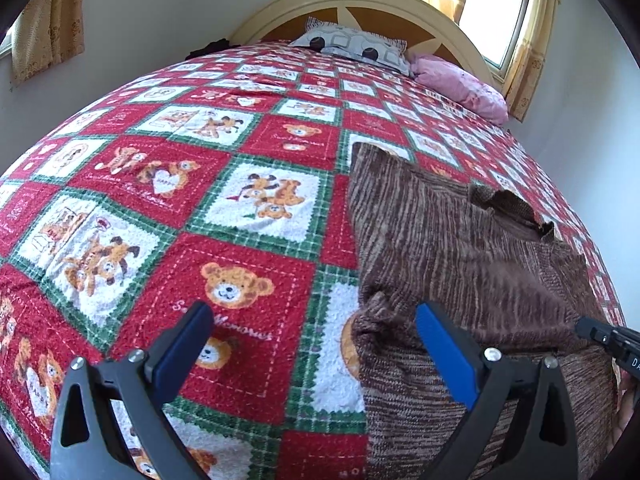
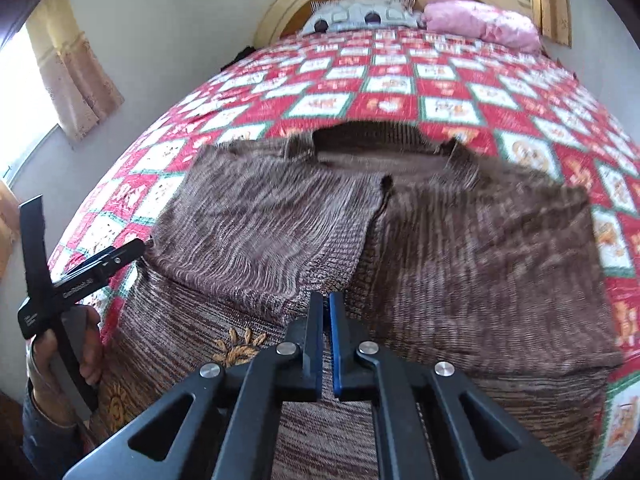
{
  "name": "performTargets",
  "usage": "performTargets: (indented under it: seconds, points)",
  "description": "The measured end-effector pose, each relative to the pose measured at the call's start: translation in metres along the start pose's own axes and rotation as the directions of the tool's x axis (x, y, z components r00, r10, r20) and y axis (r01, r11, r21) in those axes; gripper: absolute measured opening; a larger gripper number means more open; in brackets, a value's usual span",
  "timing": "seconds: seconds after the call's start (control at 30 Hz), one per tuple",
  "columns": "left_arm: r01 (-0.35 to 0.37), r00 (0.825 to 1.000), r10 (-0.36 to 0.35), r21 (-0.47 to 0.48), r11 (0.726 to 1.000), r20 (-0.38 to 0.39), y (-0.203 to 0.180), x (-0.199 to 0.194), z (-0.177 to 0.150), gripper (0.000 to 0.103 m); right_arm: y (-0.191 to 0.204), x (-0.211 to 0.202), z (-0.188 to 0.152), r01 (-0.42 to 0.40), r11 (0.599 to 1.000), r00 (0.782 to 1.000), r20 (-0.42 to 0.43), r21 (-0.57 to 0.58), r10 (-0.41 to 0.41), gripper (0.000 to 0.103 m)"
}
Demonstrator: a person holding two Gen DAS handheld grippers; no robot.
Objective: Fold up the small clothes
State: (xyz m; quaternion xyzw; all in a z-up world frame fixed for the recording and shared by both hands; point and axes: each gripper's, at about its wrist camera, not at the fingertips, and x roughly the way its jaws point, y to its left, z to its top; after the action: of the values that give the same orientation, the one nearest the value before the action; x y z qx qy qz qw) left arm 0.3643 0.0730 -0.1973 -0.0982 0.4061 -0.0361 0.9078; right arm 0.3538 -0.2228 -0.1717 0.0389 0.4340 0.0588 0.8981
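1. Right wrist view: we've got the brown sweater (image 2: 460,240) lying flat on the bed's quilt (image 2: 320,80), both sleeves folded in over the chest, collar toward the pillows (image 2: 360,12).
2. No containers anywhere, just the bed.
3. Right gripper (image 2: 326,316) tilts down over the sweater's lower middle, jaws pressed together, nothing pinched that we can see.
4. Left gripper (image 1: 316,328) is spread wide, one finger over the quilt, the other over the sweater's edge, gripping nothing.
5. A hand (image 2: 60,356) holds it at the sweater's left side.
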Motion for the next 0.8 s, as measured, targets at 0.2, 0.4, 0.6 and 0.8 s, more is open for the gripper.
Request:
performTargets:
  seconds: [0.2,0.4,0.6,0.8]
  points:
    - [-0.01,1.0,0.011,0.047,0.999,-0.018,-0.009,0.003,-0.001,0.103,-0.009,0.023,-0.01,0.031,1.0,0.998,-0.058,-0.003,-0.031,0.002]
    - [-0.006,1.0,0.007,0.048,0.999,-0.021,-0.009,0.004,0.0,0.103,-0.038,0.005,-0.016,-0.06,0.991,0.998,-0.022,0.12,0.063,0.005]
    - [-0.005,1.0,0.006,0.047,0.999,-0.023,-0.008,0.005,0.0,0.103,-0.116,-0.056,-0.027,0.06,0.969,0.99,0.111,0.24,-0.089,0.012]
    - [0.002,1.0,-0.001,0.042,0.999,-0.023,-0.007,0.004,-0.001,0.103,-0.166,-0.047,-0.029,0.082,0.929,0.992,0.055,0.36,-0.109,0.013]
